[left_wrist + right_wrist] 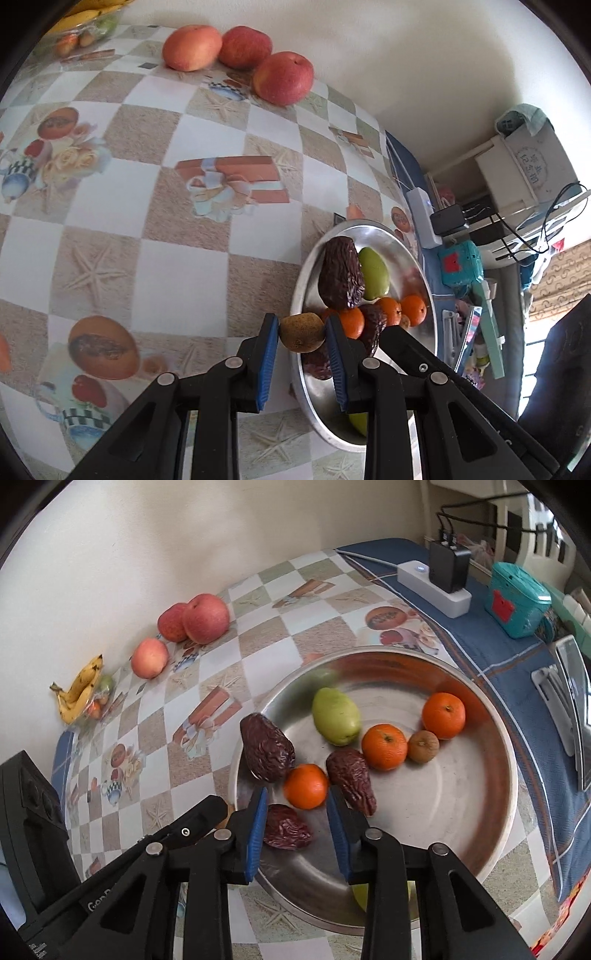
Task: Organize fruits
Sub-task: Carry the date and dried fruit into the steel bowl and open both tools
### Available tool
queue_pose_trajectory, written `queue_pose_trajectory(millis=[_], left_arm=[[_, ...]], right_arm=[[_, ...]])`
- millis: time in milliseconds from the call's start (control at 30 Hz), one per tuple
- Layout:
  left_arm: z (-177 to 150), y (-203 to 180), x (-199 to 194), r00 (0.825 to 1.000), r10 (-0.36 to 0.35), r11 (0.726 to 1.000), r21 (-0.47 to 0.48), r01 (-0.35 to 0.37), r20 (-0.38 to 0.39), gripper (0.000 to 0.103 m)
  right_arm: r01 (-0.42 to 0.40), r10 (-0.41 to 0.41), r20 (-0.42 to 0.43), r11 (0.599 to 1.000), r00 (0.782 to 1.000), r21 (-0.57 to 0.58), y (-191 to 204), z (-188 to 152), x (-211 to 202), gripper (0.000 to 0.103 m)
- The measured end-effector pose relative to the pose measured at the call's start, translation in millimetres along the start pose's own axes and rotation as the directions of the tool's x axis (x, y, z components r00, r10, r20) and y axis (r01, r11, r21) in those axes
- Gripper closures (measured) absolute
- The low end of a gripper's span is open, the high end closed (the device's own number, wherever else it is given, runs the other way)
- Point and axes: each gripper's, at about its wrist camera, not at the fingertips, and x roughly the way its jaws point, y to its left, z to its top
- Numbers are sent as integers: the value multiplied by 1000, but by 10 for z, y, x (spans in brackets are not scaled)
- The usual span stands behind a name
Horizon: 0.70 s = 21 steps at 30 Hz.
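Note:
My left gripper [301, 326] is shut on a small brown kiwi [301, 332], held just over the left rim of a steel bowl [306, 266]. The bowl [509, 775] holds dark wrinkled avocados [267, 753], a green mango [336, 716], three oranges and another small brown fruit [423, 746]. My right gripper [297, 794] is open inside the bowl, its blue pads [258, 823] on either side of one orange [306, 786]; a gap shows on the orange's left side. A second green fruit [360, 895] lies partly hidden under the right finger.
Three red apples [243, 48] sit in a row by the wall, with bananas [79, 688] in a clear dish beyond them. A white power strip [432, 583] with a black charger and a teal box [517, 602] stand on the blue cloth to the right of the bowl.

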Motion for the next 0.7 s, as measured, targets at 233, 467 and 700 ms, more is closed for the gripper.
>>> queue_pose_trajectory(millis=[233, 467, 700], left_arm=[[10, -53, 46, 1000, -14, 1000, 5, 14, -17, 73], [8, 54, -18, 1000, -5, 999, -33, 5, -14, 51], [-28, 269, -260, 992, 119, 991, -61, -116, 36, 12]], right_arm=[[6, -6, -4, 999, 1000, 33, -105, 6, -5, 68], [7, -7, -17, 1000, 1000, 30, -93, -13, 23, 68], [24, -24, -28, 1000, 999, -1, -46, -67, 43, 68]])
